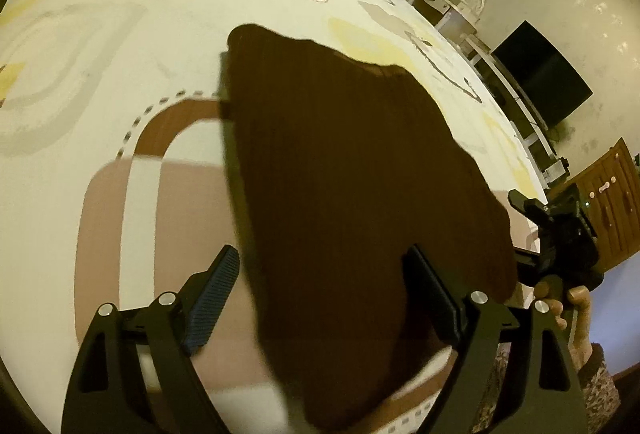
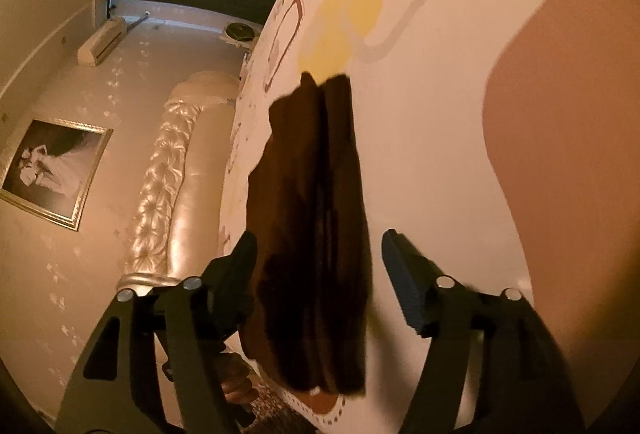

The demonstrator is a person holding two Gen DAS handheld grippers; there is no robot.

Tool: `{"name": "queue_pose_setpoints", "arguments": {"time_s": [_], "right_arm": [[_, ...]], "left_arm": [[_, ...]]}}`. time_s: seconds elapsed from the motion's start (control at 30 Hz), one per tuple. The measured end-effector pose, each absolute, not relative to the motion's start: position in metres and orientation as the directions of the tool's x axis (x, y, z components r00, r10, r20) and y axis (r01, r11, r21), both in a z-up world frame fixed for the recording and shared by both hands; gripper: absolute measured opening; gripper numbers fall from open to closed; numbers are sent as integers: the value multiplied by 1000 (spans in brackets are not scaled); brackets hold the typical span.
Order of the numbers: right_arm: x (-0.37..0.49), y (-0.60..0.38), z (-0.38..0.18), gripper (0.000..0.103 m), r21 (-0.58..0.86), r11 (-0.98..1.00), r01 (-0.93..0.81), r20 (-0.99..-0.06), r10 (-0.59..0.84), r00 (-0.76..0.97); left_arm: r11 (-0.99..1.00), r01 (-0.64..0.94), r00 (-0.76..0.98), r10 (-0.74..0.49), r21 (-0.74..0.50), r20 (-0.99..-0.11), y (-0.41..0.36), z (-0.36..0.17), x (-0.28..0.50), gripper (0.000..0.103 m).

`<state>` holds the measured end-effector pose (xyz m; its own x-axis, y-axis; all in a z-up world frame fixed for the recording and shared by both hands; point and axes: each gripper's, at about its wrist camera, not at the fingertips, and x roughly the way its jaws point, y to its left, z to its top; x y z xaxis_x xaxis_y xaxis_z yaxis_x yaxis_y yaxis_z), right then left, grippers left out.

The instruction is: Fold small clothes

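Note:
A dark brown garment lies flat on the patterned bed sheet, reaching from the near edge toward the middle. My left gripper is open, its fingers wide apart over the garment's near part, holding nothing. In the right wrist view the same garment lies lengthwise with folds down its middle. My right gripper is open, its fingers either side of the garment's near end, not gripping it. The right gripper and the hand holding it also show at the right in the left wrist view.
The sheet is cream with brown, yellow and pink shapes. A black TV, a white shelf unit and a wooden dresser stand past the bed's right side. A padded headboard and framed picture are on the wall.

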<state>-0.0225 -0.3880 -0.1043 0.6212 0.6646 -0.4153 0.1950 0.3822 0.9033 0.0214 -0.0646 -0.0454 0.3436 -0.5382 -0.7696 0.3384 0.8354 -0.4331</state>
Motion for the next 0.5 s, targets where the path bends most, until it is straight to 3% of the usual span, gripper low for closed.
{"name": "queue_pose_setpoints", "arguments": {"time_s": [0.4, 0.5], "right_arm": [[-79, -364, -85, 69, 841, 485, 240, -526, 627, 575], [-90, -357, -81, 74, 816, 515, 263, -563, 604, 564]], "left_arm": [[893, 361, 399, -409, -270, -821, -59, -35, -44, 86], [909, 348, 427, -370, -228, -825, -56, -32, -56, 86]]}}
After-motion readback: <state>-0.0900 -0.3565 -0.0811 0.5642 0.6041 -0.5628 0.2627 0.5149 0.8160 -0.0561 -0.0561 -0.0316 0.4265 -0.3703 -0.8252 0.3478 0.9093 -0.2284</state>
